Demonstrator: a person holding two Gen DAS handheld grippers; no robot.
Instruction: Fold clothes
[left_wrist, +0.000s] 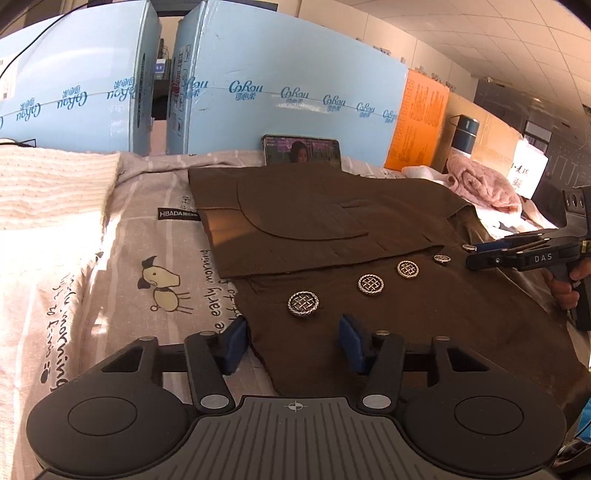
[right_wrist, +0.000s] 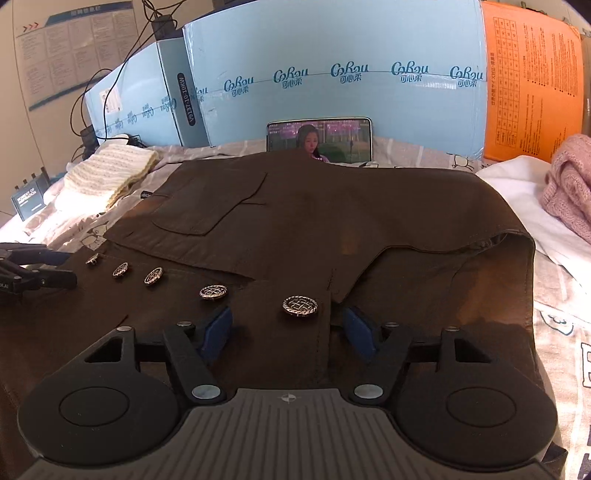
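A dark brown garment (left_wrist: 314, 218) (right_wrist: 332, 221) with a row of round metal buttons (left_wrist: 370, 284) (right_wrist: 213, 292) lies on the printed sheet, its far part folded over toward me. My left gripper (left_wrist: 293, 341) stands open at the garment's near left corner, and the hem lies between its blue pads (left_wrist: 236, 343) without being pinched. My right gripper (right_wrist: 288, 330) is open too, low over the near edge, with one button (right_wrist: 300, 306) just ahead of the gap. Each gripper shows in the other's view, the right one (left_wrist: 471, 258) at the right and the left one (right_wrist: 55, 271) at the left.
A phone (right_wrist: 319, 140) with a lit screen leans against light blue cartons (right_wrist: 332, 74) at the back, beside an orange box (right_wrist: 532, 81). A folded cream knit (right_wrist: 110, 170) lies at the back left, a pink sweater (right_wrist: 569, 184) on white cloth at the right.
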